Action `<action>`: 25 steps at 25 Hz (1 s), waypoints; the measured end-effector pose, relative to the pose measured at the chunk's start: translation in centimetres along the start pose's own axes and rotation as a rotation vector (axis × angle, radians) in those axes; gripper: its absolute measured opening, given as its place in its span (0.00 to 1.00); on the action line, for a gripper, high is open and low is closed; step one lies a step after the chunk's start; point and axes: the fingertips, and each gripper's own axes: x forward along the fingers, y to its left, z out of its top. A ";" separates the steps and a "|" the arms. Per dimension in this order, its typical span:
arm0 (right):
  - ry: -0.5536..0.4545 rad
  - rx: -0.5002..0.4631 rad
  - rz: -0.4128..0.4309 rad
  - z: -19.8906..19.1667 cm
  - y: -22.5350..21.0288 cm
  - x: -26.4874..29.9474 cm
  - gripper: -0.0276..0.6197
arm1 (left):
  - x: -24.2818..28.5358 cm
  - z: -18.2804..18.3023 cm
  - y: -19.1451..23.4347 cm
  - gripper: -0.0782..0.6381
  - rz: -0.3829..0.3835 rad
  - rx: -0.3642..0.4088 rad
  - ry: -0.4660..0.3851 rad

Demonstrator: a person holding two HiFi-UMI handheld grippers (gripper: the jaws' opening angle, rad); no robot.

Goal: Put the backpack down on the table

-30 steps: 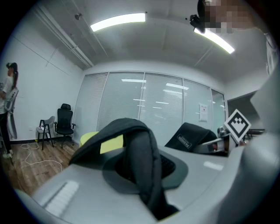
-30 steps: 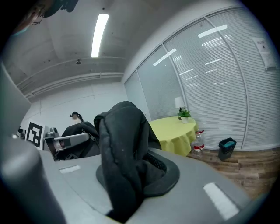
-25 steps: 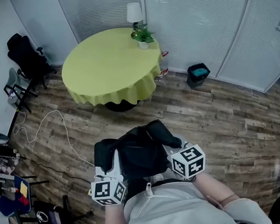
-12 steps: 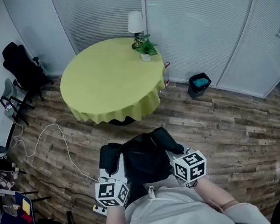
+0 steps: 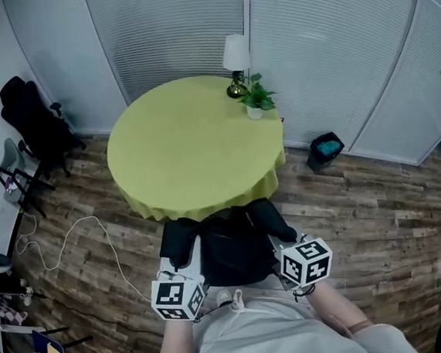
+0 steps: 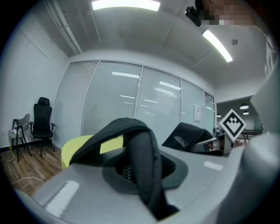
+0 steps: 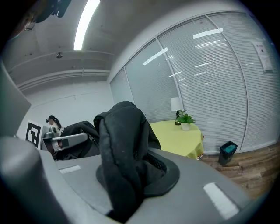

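A black backpack hangs between both grippers, just in front of the near edge of the round table with a yellow-green cloth. My left gripper is shut on a black padded strap of the backpack. My right gripper is shut on the other black strap. In the right gripper view the table shows ahead to the right. The backpack's lower part is hidden below the grippers.
A white lamp and a small potted plant stand at the table's far right edge. A black office chair is at the left wall, a small bin at the right, a white cable on the wooden floor.
Both grippers have carried the backpack forward across the floor toward the table; the table's near edge now lies right above the backpack in the head view.
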 end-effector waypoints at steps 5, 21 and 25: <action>-0.003 0.024 -0.015 1.8 2.9 6.1 0.08 | 1.5 1.3 6.9 0.18 -0.025 0.011 -0.001; 0.055 0.043 0.075 7.9 3.4 25.2 0.08 | 11.4 3.7 21.9 0.18 0.093 -0.010 0.028; 0.058 0.050 0.122 10.6 1.7 30.7 0.08 | 16.0 5.0 25.1 0.18 0.149 -0.005 0.041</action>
